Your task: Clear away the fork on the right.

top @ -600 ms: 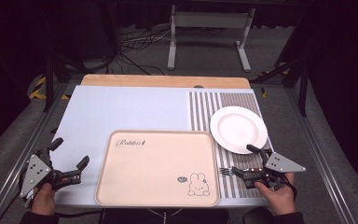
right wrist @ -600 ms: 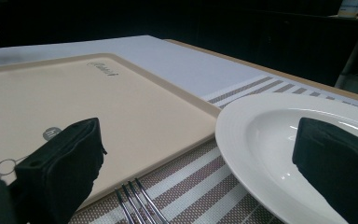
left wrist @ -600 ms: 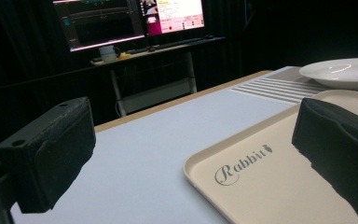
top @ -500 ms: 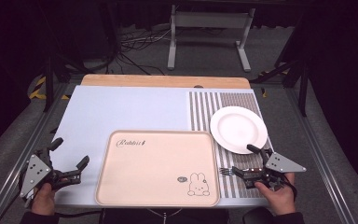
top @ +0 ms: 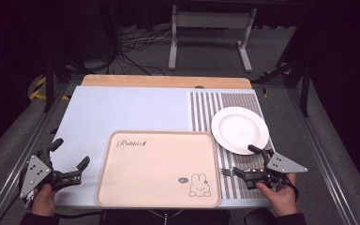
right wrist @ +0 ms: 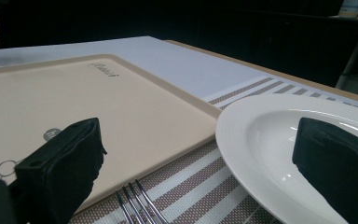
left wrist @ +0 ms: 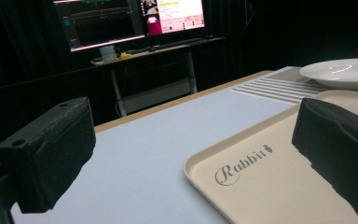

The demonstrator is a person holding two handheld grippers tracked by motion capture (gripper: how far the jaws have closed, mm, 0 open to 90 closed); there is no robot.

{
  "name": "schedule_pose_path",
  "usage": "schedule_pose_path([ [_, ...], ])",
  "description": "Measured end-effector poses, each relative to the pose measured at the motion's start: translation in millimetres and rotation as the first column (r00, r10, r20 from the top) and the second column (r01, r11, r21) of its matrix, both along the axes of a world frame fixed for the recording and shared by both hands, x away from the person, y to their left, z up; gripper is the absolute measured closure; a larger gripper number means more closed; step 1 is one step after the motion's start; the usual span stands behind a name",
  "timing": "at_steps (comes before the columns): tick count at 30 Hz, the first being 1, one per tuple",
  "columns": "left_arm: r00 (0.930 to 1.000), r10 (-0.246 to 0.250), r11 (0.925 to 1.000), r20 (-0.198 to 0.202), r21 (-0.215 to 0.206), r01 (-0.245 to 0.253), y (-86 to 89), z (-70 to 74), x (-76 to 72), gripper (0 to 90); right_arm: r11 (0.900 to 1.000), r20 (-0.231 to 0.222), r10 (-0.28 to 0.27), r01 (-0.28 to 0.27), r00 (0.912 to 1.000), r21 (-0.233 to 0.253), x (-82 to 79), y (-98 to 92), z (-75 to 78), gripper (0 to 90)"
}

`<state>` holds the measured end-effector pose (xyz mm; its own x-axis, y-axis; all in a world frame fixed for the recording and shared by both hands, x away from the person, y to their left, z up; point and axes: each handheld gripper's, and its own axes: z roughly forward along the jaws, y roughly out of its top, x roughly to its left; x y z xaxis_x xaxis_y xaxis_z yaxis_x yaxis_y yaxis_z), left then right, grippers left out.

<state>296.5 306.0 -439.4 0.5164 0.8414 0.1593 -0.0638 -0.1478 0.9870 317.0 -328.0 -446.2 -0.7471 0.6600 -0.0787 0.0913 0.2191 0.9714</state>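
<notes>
A beige tray (top: pixel 158 168) with a rabbit drawing lies in the lower middle of the high view, on a pale blue mat (top: pixel 122 110) that covers most of the bench (top: pixel 166 81). To its right is a brown-and-white striped mat (top: pixel 225 101), and a white plate (top: pixel 240 130) sits on the stripes at the right centre of the frame, just beside the tray's upper right corner.

A fork (top: pixel 236 171) lies on the striped mat at the lower right, tines pointing toward the tray's right edge. The right claw (top: pixel 248 160) is held low over it with its jaws wide apart; in the right gripper view the fork tines (right wrist: pixel 135 200) show between the 2 jaws, with the plate (right wrist: pixel 279 144) on the right.

The left claw (top: pixel 70 152) sits at the lower left, near the tray's left edge, jaws wide and holding nothing. The left gripper view shows the tray's "Rabbit" lettering (left wrist: pixel 242 161) between them.
</notes>
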Motion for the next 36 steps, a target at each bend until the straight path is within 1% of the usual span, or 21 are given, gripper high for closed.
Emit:
schedule_pose_path([
  [2,1.0,0.001,1.0,0.0,-0.001,-0.001,0.0,0.1,-0.1,0.2,1.0,-0.005,0.005,-0.005,1.0,-0.008,1.9,0.1,0.4,2.9],
  [3,1.0,0.001,1.0,0.0,0.0,-0.001,0.0,0.1,-0.1,0.2,1.0,-0.005,0.002,-0.002,1.0,0.004,3.7,-0.1,2.6,2.8],
  [8,1.0,-0.001,1.0,-0.009,-0.001,0.001,-0.5,-0.5,0.1,0.2,1.0,-0.009,0.004,-0.004,0.9999,0.018,7.4,0.4,6.6,2.7],
  [12,1.0,0.003,1.0,-0.007,-0.003,-0.003,-0.2,-0.7,0.4,0.2,1.0,-0.02,0.004,-0.003,0.9998,0.023,11.4,0.4,8.9,2.5],
  [16,0.9999,0.003,1.0,-0.011,-0.004,-0.003,-0.3,-1.3,0.9,0.2,0.999,-0.029,-0.001,0.002,0.9996,0.032,16.8,1.5,16.2,2.5],
  [19,0.9999,0.003,1.0,-0.013,0.0,-0.003,-0.5,-1.5,0.9,0.2,0.999,-0.02,-0.006,0.007,0.9998,0.049,21.2,2.5,21.9,2.5],
  [20,0.9999,0.003,1.0,-0.013,0.0,-0.003,-0.5,-1.5,0.9,0.2,0.999,-0.029,-0.002,0.004,0.9996,0.051,22.6,3.0,23.6,2.7],
  [21,0.9999,0.005,1.0,-0.014,-0.003,-0.005,-0.3,-1.4,1.0,0.2,0.999,-0.035,0.001,0.001,0.9994,0.041,24.1,3.5,25.4,3.5],
  [22,0.9999,0.005,1.0,-0.014,-0.003,-0.005,-0.3,-1.4,1.0,0.2,0.999,-0.035,0.001,0.001,0.9994,0.041,24.1,3.5,25.4,3.5],
  [23,0.9999,0.009,1.0,-0.015,-0.002,-0.009,-0.2,-1.6,1.0,0.2,1.0,-0.039,-0.002,0.003,0.9992,0.026,25.6,4.0,27.4,3.6],
  [25,0.9998,0.008,1.0,-0.015,0.0,-0.008,-0.3,-1.5,1.1,0.2,0.998,-0.074,0.023,-0.027,0.997,-0.056,30.7,4.6,35.7,6.3],
  [26,0.9999,0.009,1.0,-0.014,-0.002,-0.009,-0.3,-1.4,1.1,0.2,0.995,-0.074,0.026,-0.033,0.9969,-0.097,32.5,4.6,39.1,7.5],
  [27,0.9999,0.009,1.0,-0.013,-0.002,-0.009,-0.2,-1.4,1.1,0.2,0.989,-0.08,0.03,-0.041,0.9963,-0.14,33.8,4.5,42.9,11.2],
  [28,0.9999,0.009,1.0,-0.013,-0.002,-0.009,-0.2,-1.4,1.1,0.2,0.989,-0.08,0.03,-0.041,0.9963,-0.14,33.8,4.5,42.9,11.2],
  [29,0.9999,0.01,0.9999,-0.013,-0.003,-0.01,-0.1,-1.3,1.0,0.2,0.983,-0.091,0.039,-0.055,0.995,-0.176,35.4,4.1,46.9,13.0],
  [30,0.9999,0.011,0.9999,-0.011,-0.002,-0.011,0.1,-1.3,1.1,0.2,0.975,-0.091,0.039,-0.058,0.995,-0.213,37.1,4.0,51.6,12.6],
  [32,0.9998,0.012,0.9999,-0.014,-0.004,-0.012,0.2,-1.3,0.9,0.2,0.966,-0.095,0.046,-0.069,0.9944,-0.248,39.3,3.9,58.6,14.7],
  [33,0.9998,0.012,0.9999,-0.014,-0.003,-0.012,0.1,-1.3,0.8,0.2,0.955,-0.109,0.053,-0.082,0.9927,-0.285,41.3,3.9,64.5,15.7],
  [34,0.9998,0.012,0.9999,-0.014,-0.003,-0.012,0.1,-1.3,0.8,0.2,0.955,-0.109,0.053,-0.082,0.9927,-0.285,41.3,3.9,64.5,15.7],
  [35,0.9998,0.012,0.9999,-0.013,-0.002,-0.012,0.1,-1.3,0.7,0.2,0.941,-0.147,0.061,-0.106,0.9873,-0.322,43.3,3.8,69.2,19.2],
  [36,0.9999,0.012,0.9999,-0.012,0.0,-0.012,0.1,-1.2,0.8,0.2,0.934,-0.174,0.069,-0.124,0.9824,-0.334,44.3,4.0,70.7,20.5],
])
